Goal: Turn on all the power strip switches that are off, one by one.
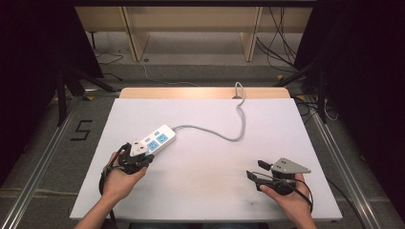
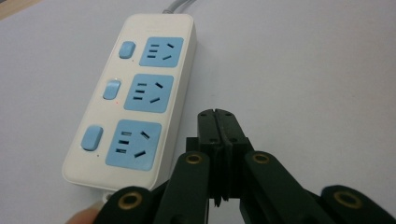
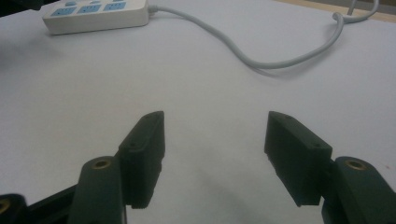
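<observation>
Because its jaws are pressed together on nothing, the left gripper [image 2: 218, 116] reads as a closed point rather than a clamp, and that point sits just beside the near end of the strip [image 2: 135, 93]. In the left gripper view the strip lies up and to the left of the jaw tips, its long axis running away from the gripper and leaning slightly right, three blue sockets in a row with three blue switches [image 2: 112, 89] alongside them on the far side from the tips. The nearest switch and socket are at the end closest to the gripper. Whether the tips touch the strip's side I cannot tell; they look apart by a little.

In the high view the left gripper [image 1: 135, 153] is at the strip's [image 1: 157, 138] lower-left end, and the strip slants up to the right, where its grey cord [image 1: 224, 136] leaves and loops off toward the far edge of the table [image 1: 200, 191].

The right gripper [image 1: 255, 171] is well apart, across the table, jaws spread wide and holding nothing. So the left hand is plainly the nearer; any press on a switch would, I judge, call for a short move forward and leftward over the strip's top.
</observation>
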Demonstrator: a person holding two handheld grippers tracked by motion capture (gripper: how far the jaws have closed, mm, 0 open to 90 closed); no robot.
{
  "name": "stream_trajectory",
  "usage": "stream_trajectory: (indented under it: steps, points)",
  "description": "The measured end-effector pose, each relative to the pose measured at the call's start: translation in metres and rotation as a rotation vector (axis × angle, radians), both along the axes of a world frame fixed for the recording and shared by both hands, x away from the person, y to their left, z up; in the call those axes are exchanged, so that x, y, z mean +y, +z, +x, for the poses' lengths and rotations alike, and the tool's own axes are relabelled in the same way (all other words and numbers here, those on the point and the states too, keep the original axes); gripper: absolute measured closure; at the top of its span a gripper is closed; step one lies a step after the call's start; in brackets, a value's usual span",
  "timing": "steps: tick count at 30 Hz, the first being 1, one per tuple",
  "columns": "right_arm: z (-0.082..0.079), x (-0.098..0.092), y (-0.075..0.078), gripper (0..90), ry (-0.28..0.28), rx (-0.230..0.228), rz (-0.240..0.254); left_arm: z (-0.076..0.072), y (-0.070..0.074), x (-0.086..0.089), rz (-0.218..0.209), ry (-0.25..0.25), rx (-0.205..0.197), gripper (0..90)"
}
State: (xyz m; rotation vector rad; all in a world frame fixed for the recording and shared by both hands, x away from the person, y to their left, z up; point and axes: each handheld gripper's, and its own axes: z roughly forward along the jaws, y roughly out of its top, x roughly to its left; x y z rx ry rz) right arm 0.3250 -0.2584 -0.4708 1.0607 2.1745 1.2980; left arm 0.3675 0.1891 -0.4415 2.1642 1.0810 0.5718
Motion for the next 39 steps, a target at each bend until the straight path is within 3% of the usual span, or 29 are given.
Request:
stream_trajectory:
  steps: [10, 18, 39]
  points:
    - [0.000, 0.000, 0.000, 39.0, 0.002, 0.005, 0.000, 0.016, 0.010, -0.001, 0.006, 0.030, 0.012, 89.6]
    - [0.000, 0.001, 0.000, 39.0, 0.006, 0.004, -0.005, 0.028, 0.013, -0.005, 0.033, 0.027, 0.017, 89.6]
    - [0.000, 0.000, -0.001, 39.0, 0.005, 0.005, -0.003, 0.056, 0.020, -0.005, 0.053, 0.042, 0.037, 89.7]
